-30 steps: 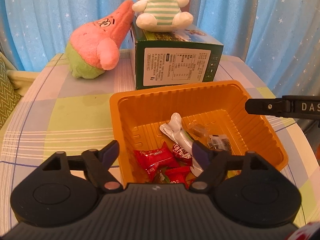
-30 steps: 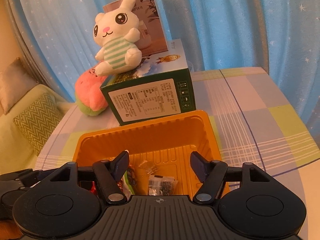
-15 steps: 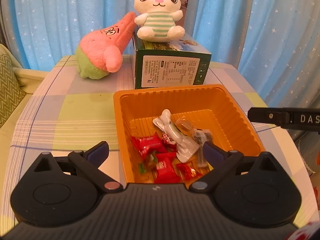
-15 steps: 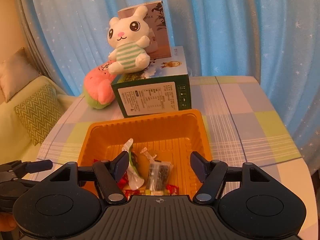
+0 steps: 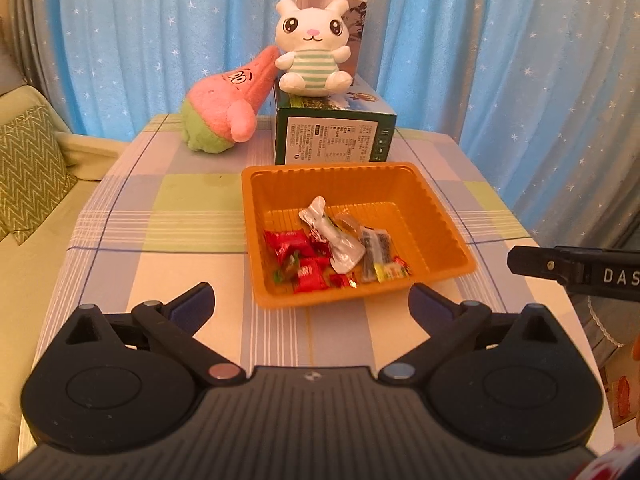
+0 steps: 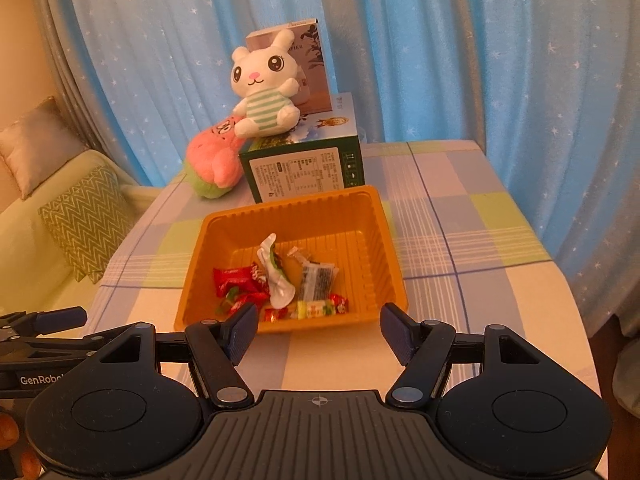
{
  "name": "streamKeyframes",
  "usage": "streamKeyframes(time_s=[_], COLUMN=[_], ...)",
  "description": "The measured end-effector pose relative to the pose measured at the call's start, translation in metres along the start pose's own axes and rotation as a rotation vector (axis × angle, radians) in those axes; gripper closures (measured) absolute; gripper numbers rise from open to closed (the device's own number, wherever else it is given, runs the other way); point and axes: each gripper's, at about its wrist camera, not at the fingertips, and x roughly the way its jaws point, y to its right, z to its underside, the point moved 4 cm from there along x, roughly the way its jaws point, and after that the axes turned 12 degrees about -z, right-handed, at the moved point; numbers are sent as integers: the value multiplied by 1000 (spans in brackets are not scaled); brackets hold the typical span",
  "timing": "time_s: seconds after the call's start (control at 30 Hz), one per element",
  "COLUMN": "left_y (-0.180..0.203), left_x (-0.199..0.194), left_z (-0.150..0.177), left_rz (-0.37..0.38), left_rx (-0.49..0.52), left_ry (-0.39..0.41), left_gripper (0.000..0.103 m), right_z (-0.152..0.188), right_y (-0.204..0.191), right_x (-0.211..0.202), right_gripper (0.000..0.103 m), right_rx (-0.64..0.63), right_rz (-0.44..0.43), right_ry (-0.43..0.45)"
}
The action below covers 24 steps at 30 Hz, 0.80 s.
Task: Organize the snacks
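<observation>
An orange plastic tray [image 5: 360,170] stands on the checked tablecloth and holds several wrapped snacks: red packets [image 5: 288,240], a white pouch [image 5: 336,236] and a dark packet [image 5: 376,246]. My left gripper [image 5: 310,296] hovers above the table in front of the tray's near edge, open wide, with nothing between its fingers. In the right wrist view the same tray [image 6: 288,204] and white pouch [image 6: 278,280] lie ahead. My right gripper [image 6: 319,314] is open and empty too, just short of the tray's near rim.
Behind the tray stands a green carton [image 5: 334,142] with a white rabbit plush [image 5: 312,60] on top. A pink plush [image 5: 228,108] lies left of it. A sofa cushion [image 5: 28,176] is far left, and blue curtains hang behind the table.
Both grippers have drawn back and up from over the tray, so the whole tray now shows. The left jaws have spread wider. The right jaws kept their gap.
</observation>
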Motion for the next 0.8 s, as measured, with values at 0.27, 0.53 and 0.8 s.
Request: streamKeyframes(time_s=[0.27, 0.53, 0.8], left_y=[-1, -9, -20], left_x=[-58, -99, -122], left_z=[32, 56, 72], left_rz=[-8, -60, -86], left_rx=[-14, -35, -43], left_ry=[22, 42, 48], left_gripper=[1, 1, 1], right_z=[31, 62, 86], right_y=[-33, -61, -78], right_x=[-51, -87, -110], right_gripper=[35, 35, 35], right_rx=[-42, -62, -65], right_rz=[-5, -12, -12], right_ry=[28, 59, 68])
